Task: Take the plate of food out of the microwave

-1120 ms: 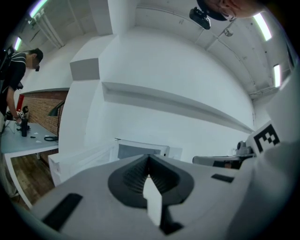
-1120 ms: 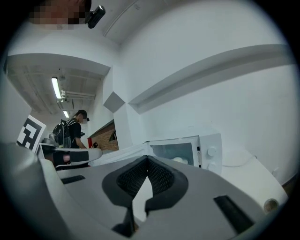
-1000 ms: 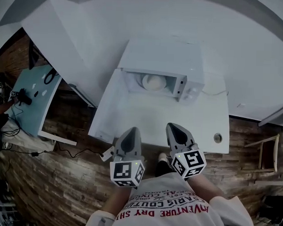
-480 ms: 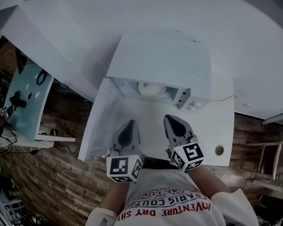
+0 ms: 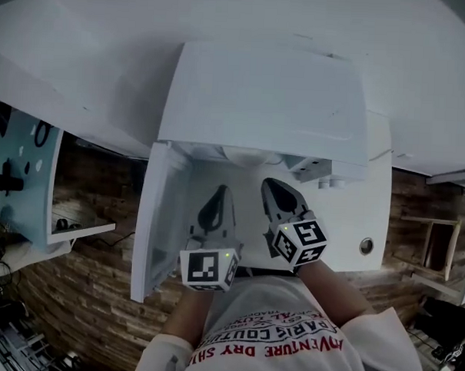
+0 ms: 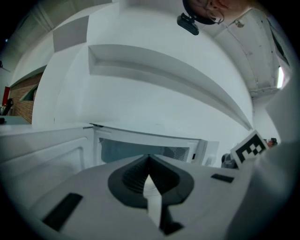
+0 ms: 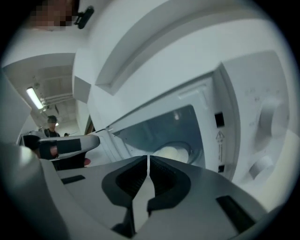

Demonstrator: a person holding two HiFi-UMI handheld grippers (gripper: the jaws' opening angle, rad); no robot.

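both tongs have come forward over the last second: the left tongs and right tongs now reach over the white surface to just short of the open mouth of the microwave, whose door stands swung out to the left. each pair is closed on nothing, tips together. the head has come in too, so the microwave's top now hides nearly all of the plate of food; the right gripper view shows it lying flat inside the cavity, pale mound upward. that reads as an approach nearly done, with the tongs not yet opened for a grasp. being round, the plate has no long axis; its near rim faces the person.
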